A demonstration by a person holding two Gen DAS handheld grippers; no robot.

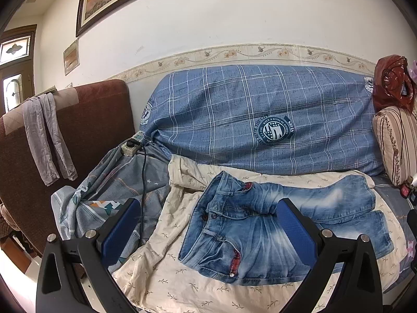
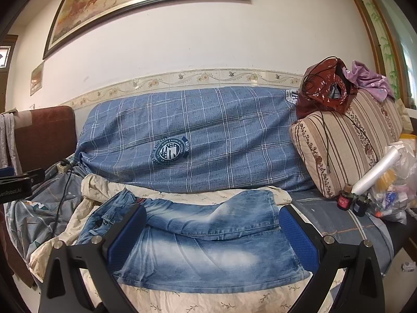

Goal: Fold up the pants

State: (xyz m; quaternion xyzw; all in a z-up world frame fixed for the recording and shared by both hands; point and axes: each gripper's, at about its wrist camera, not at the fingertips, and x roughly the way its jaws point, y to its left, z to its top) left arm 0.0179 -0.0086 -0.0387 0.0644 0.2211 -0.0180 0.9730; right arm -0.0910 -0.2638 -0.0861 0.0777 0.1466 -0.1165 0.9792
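Note:
Faded blue jeans [image 1: 260, 234] lie spread on a cream leaf-print sheet [image 1: 166, 266] on the sofa seat, waistband to the left, legs running right. The far leg [image 2: 221, 214] lies slightly over the near leg [image 2: 208, 258]. My left gripper [image 1: 208, 224] hovers open over the waist end, blue pads wide apart, holding nothing. My right gripper [image 2: 212, 232] hovers open above the legs, its pads either side of them, nothing held. The left gripper's black body [image 2: 20, 182] shows at the left edge of the right wrist view.
A blue plaid cover [image 1: 260, 120] drapes the sofa back. A power strip [image 1: 133, 143] with a black cable lies left of the sheet on a grey patterned blanket [image 1: 117, 182]. At the right stand a striped cushion [image 2: 344, 143], a red bag [image 2: 323, 91], small bottles [image 2: 344, 198] and a plastic roll [image 2: 375, 172].

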